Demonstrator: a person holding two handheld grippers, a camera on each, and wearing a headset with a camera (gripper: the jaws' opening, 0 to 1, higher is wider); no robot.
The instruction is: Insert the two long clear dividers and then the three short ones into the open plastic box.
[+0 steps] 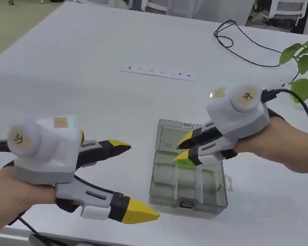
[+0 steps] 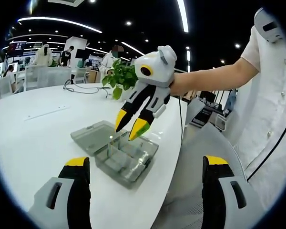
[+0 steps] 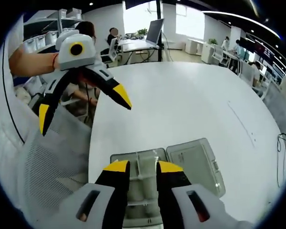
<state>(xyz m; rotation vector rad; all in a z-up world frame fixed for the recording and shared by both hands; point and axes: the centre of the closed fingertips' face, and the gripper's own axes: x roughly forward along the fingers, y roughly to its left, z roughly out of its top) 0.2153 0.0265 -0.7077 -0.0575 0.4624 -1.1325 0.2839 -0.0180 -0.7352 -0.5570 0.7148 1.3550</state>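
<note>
A clear plastic box (image 1: pixel 215 205) lies open on the white table, lid (image 1: pixel 170 134) flat behind it and clear dividers standing inside. My right gripper (image 1: pixel 184 149) hovers just above the box's far half. Its jaws are nearly together, seemingly on a short clear divider that is hard to make out. In the right gripper view that gripper (image 3: pixel 143 167) points down at the box (image 3: pixel 115 158) and lid (image 3: pixel 193 162). My left gripper (image 1: pixel 136 179) is open wide left of the box, holding nothing. The left gripper view has the box (image 2: pixel 133 164) beyond the left gripper (image 2: pixel 145 162), with the right gripper (image 2: pixel 128 125) above it.
A white power strip (image 1: pixel 159 72) lies farther back on the table. A black cable (image 1: pixel 236 36) and a green plant (image 1: pixel 303 61) are at the back right. The table's front edge runs close below the box and the left gripper.
</note>
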